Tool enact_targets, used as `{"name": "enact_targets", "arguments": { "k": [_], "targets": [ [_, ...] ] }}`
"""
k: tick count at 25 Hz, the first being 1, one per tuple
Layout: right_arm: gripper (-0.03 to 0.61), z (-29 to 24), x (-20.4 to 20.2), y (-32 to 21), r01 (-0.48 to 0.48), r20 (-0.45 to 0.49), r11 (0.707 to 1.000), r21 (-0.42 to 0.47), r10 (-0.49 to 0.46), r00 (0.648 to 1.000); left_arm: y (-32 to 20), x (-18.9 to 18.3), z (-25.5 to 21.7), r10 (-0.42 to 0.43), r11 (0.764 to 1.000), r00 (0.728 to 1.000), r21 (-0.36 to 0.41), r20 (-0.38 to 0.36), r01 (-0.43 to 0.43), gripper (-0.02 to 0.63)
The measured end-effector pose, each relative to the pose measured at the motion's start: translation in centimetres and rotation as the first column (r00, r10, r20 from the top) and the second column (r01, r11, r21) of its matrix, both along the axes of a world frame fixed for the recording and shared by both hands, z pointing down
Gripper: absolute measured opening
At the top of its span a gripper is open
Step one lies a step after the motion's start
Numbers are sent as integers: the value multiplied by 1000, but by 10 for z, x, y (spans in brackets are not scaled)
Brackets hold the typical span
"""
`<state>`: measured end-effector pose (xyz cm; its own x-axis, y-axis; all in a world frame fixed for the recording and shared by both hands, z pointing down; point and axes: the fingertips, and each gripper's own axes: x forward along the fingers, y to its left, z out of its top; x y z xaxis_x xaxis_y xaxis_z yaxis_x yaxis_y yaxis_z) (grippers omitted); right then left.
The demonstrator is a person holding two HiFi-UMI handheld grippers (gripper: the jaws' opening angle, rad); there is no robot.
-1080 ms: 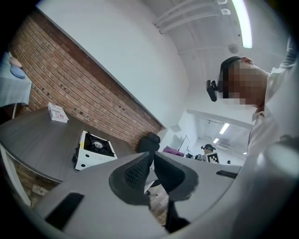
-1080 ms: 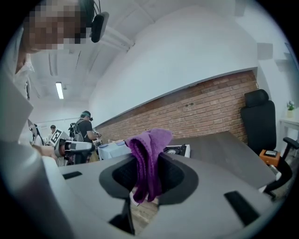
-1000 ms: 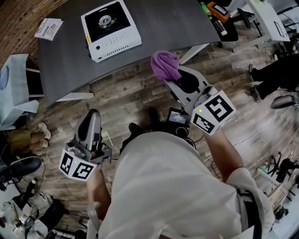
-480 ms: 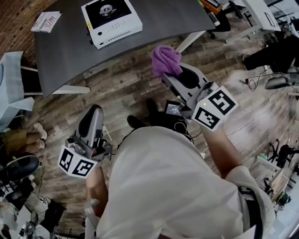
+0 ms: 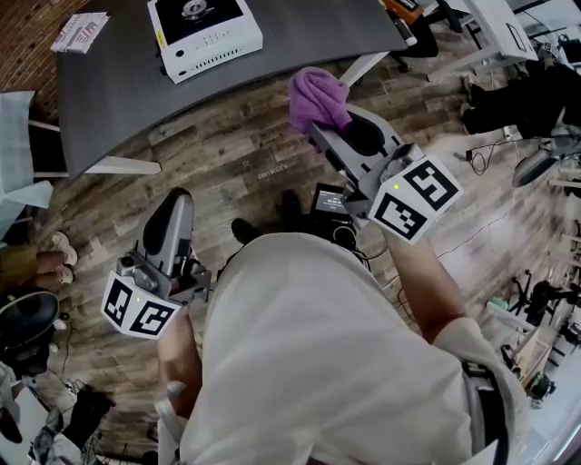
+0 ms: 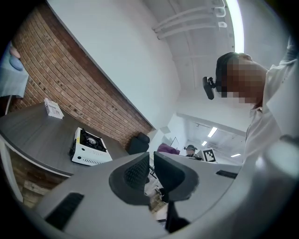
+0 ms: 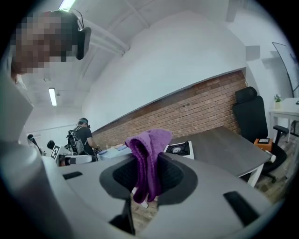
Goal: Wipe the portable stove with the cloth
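Right tongs (image 7: pixel 148 175) clamped on cloth (image 5: pixel 316 98); left tongs (image 6: pixel 150 170) nearly closed, empty. Stove (image 5: pixel 204 27) on desk (image 5: pixel 300 36), well apart. Wiping not yet started, whole job remains.

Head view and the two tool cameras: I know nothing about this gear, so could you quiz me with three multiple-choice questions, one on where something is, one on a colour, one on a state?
1. Where does the portable stove stand?
A) on the grey table
B) on the wooden floor
C) inside a cupboard

2. What colour is the cloth?
A) white
B) purple
C) green

3. What state is the right tool in?
A) open and empty
B) lying on the table
C) shut on the cloth

Answers:
1 A: the head view shows the white stove on the tabletop.
2 B: the cloth is purple in both the head view and the right gripper view.
3 C: the right gripper view shows the cloth pinched between its jaws.
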<state>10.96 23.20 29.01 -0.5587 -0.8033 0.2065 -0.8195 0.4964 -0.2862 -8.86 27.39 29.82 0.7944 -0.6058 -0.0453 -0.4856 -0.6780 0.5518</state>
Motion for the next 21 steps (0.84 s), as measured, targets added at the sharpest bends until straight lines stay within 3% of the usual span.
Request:
{"name": "enact_targets", "arguments": {
  "k": [6, 21],
  "targets": [
    [101, -1, 40, -5, -23, 17, 1000, 10, 23, 1000, 4, 42, 1, 41, 999, 999, -2, 24, -41, 31],
    [100, 4, 50, -13, -9, 19, 1000, 5, 9, 1000, 2, 60, 4, 49, 999, 998, -22, 39, -49, 31]
  ]
}}
